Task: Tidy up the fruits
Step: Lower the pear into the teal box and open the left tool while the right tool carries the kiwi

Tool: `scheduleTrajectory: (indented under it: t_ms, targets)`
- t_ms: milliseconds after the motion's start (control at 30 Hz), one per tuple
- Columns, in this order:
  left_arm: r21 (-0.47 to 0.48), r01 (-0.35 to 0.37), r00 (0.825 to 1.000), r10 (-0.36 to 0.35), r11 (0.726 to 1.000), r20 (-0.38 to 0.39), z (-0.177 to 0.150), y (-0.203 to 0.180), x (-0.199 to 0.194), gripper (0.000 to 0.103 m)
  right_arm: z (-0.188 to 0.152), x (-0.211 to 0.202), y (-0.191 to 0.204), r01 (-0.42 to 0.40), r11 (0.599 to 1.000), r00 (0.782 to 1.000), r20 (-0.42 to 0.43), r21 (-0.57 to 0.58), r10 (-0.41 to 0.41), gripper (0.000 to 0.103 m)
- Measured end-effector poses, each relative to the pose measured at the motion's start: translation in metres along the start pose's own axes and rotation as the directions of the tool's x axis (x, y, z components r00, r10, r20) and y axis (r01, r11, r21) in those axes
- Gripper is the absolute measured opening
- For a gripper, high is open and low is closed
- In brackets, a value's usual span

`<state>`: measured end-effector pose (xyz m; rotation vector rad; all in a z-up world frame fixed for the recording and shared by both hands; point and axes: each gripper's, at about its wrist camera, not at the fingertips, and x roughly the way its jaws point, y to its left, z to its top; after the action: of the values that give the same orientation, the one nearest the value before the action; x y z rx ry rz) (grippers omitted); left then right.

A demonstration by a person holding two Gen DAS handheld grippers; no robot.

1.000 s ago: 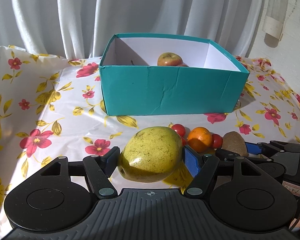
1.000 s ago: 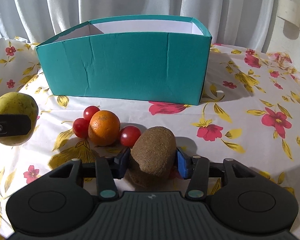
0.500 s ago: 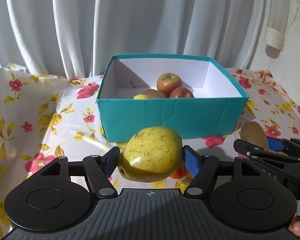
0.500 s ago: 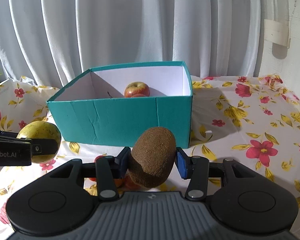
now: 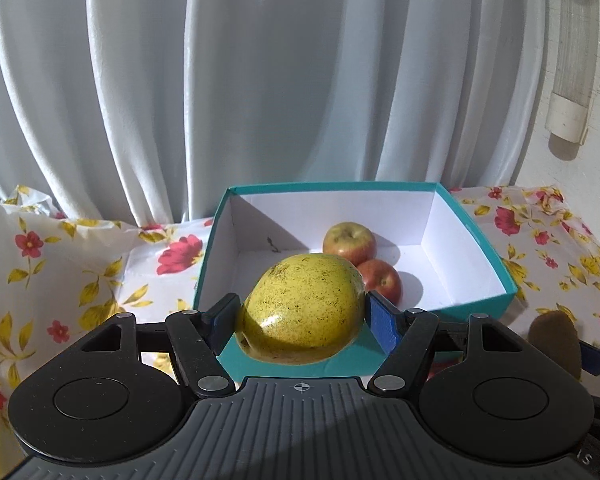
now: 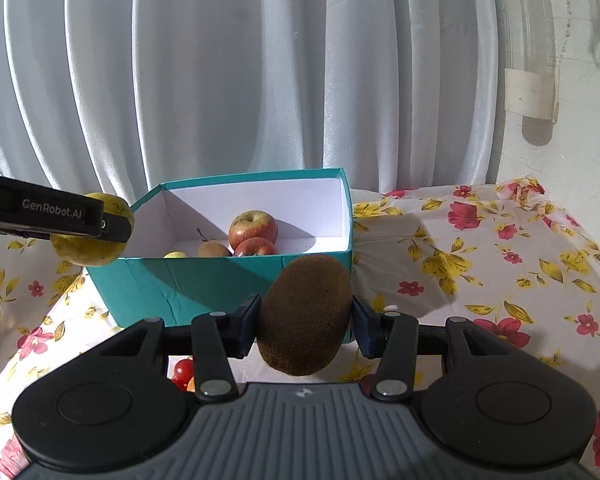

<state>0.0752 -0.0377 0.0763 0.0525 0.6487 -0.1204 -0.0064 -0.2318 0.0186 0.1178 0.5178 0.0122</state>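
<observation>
my left gripper (image 5: pixel 302 314) clenched the yellow fruit (image 5: pixel 302 314) above the teal box's (image 5: pixel 496 264) near wall. my right gripper (image 6: pixel 305 316) clenched the kiwi (image 6: pixel 305 316) near its right corner; two apples (image 5: pixel 350 242) lay inside.

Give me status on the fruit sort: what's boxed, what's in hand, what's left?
Boxed: two red apples and smaller fruits lie in the teal box. In hand: left gripper holds the yellow-green fruit at the box's near wall; right gripper holds the kiwi, short of the box. Left: cherry tomatoes on the tablecloth; any other loose fruit is hidden.
</observation>
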Motion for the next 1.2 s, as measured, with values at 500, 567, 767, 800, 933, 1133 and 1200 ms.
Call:
scheduleTrajectory:
  t_ms: [500,567,767,800,933,1133,1200]
  targets:
    - [-0.008,-0.06,0.998,0.06,0.998,0.003,0.035,0.005,0.088,0.073,0.01,-0.008,-0.01,0.055,0.998,0.997,0.053,0.018,-0.056,0.047]
    - [-0.015,-0.056,0.998,0.055,0.998,-0.019,0.033,0.007,0.097,0.073,0.011,-0.008,-0.011,0.062,0.998,0.997,0.054,0.021,-0.063,0.047]
    - [-0.005,-0.049,0.995,0.049,0.999,-0.09,0.024,0.006,0.119,0.073,0.013,-0.007,-0.013,0.067,0.997,0.996,0.057,0.023,-0.068,0.047]
    - [-0.005,-0.049,0.993,0.048,0.999,-0.104,0.022,0.006,0.123,0.073,0.014,-0.006,-0.013,0.067,0.997,0.996,0.057,0.023,-0.069,0.047]
    - [0.01,-0.061,0.992,0.062,0.998,-0.107,0.02,0.005,0.128,0.074,0.016,-0.005,-0.013,0.07,0.997,0.995,0.062,0.027,-0.072,0.047]
    - [0.023,-0.063,0.992,0.065,0.998,-0.105,0.02,0.004,0.132,0.075,0.018,-0.006,-0.013,0.062,0.998,0.996,0.065,0.027,-0.064,0.047]
    - [0.023,-0.073,0.992,0.075,0.997,-0.099,0.02,0.004,0.131,0.081,0.019,-0.005,-0.013,0.061,0.998,0.996,0.067,0.024,-0.062,0.047]
